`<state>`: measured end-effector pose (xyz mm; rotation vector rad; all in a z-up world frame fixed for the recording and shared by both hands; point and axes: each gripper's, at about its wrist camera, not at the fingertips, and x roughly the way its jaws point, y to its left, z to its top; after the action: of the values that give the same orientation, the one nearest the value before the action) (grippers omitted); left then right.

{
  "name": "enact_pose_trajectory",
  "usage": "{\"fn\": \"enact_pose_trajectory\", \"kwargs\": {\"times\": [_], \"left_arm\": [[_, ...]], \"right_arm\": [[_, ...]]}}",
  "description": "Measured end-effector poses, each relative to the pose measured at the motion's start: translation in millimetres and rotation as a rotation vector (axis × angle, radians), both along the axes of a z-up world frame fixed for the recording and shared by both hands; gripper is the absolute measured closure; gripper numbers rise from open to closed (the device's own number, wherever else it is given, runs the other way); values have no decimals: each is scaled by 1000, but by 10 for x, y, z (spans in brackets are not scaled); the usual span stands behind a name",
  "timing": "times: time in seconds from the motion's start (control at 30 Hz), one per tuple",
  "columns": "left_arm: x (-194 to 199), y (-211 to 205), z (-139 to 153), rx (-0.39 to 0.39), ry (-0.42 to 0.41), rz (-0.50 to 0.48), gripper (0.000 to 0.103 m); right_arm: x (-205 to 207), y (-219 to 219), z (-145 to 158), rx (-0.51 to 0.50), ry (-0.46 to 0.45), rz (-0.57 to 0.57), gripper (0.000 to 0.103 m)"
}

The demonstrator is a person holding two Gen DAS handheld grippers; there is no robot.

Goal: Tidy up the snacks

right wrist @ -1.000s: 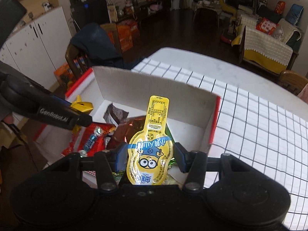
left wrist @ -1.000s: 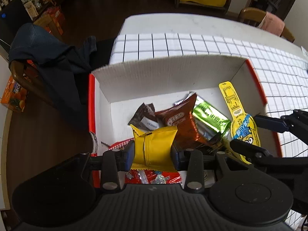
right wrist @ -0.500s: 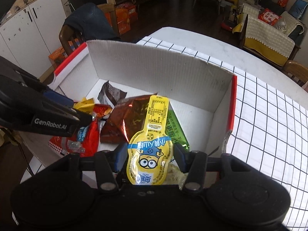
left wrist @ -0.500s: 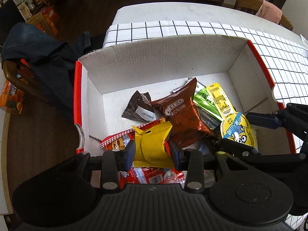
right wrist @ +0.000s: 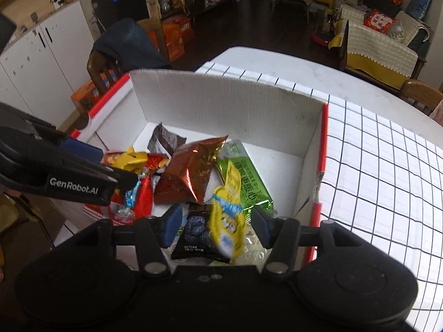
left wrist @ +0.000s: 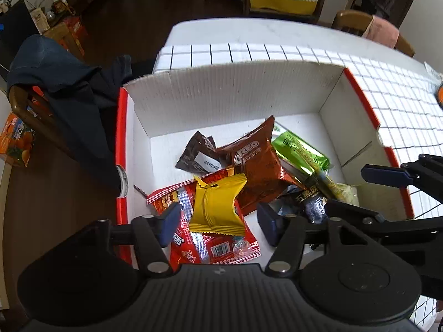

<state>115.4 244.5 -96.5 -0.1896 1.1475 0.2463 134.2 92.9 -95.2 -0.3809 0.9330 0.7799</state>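
Note:
A white cardboard box [left wrist: 232,96] with red edges holds several snacks. My left gripper [left wrist: 220,224] is open above it; a yellow packet [left wrist: 217,207] lies between its fingers on a red candy bag [left wrist: 216,246]. My right gripper [right wrist: 214,221] is open; a yellow minion pouch [right wrist: 228,221], blurred, lies loose between its fingers over a black packet [right wrist: 193,235]. A brown Oreo pack [left wrist: 257,166], a green pack [left wrist: 300,152] and a dark brown wrapper [left wrist: 198,155] lie in the box. The box also shows in the right wrist view [right wrist: 221,96].
The box stands on a white table with a black-grid cloth [right wrist: 387,166]. A chair draped with dark clothing [left wrist: 63,88] stands left of the box. A second chair [left wrist: 371,27] is at the table's far side. An orange object [left wrist: 439,94] lies at the right edge.
Both grippers have opened. The yellow packet and the minion pouch have left the jaws and dropped onto the snacks in the box. Both grippers moved lower into the box.

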Motion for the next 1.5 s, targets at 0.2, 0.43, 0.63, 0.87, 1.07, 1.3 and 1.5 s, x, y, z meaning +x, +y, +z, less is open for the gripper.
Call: {"fn": "enact_pose_trajectory", "kwargs": {"times": [0.2, 0.43, 0.63, 0.87, 1.07, 1.3, 1.5], "left_arm": [[-154, -4, 158, -19, -93, 15, 27], [-358, -65, 365, 7, -188, 37, 21], [-522, -115, 502, 29, -237, 39, 20], [-706, -117, 637, 21, -266, 42, 20], [-834, -137, 736, 34, -292, 42, 15], [-985, -179, 816, 56, -340, 41, 0], [-1054, -242, 839, 78, -343, 21, 0]], "right_arm": [[-79, -142, 179, 53, -16, -24, 41], [-202, -308, 421, 139, -31, -55, 22], [-346, -413, 631, 215, -58, -44, 7], [-504, -550, 819, 302, -86, -48, 0], [-636, -626, 886, 339, -111, -79, 0], [-821, -654, 888, 370, -161, -106, 0], [-905, -710, 844, 394, -163, -159, 0]]}}
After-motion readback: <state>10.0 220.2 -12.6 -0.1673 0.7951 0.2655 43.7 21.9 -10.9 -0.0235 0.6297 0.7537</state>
